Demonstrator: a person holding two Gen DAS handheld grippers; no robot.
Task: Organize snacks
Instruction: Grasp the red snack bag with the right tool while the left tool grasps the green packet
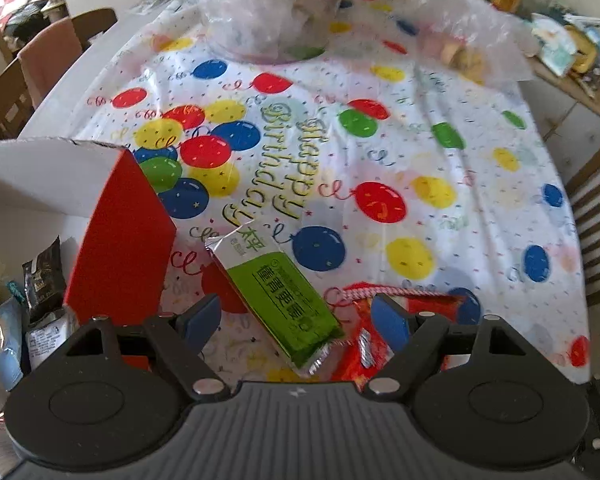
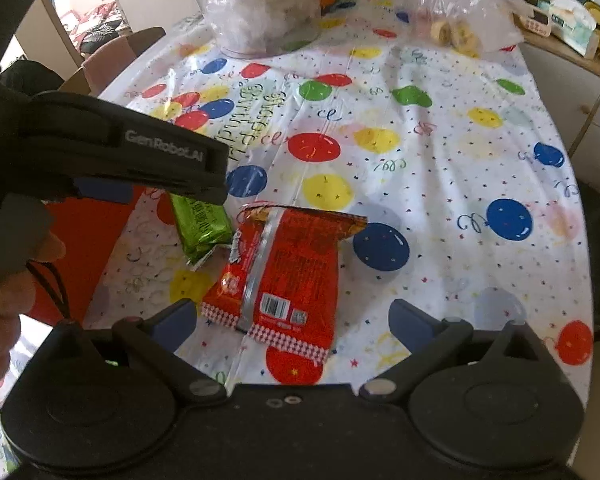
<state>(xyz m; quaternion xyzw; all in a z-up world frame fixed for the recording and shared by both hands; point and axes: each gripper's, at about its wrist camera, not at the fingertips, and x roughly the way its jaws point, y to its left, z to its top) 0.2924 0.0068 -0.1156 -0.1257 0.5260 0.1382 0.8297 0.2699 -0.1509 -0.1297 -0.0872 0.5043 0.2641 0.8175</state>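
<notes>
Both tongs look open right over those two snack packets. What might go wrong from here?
1. The green packet and the red packet lie nearly touching, so the left tongs closing on the green one may nudge or pinch the red one too.
2. The plastic birthday tablecloth is wrinkled and loose; a low fingertip might snag it and drag things along.
3. Both tongs work close together, and the right tongs might bump the left.

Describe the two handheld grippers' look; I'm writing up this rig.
Both are matte black with round pivot housings, silver bolts and blue finger pads. The left gripper has a ribbed top; seen from the right gripper, its side reads "GenRobot.AI" and a thin black cable hangs below.
</notes>
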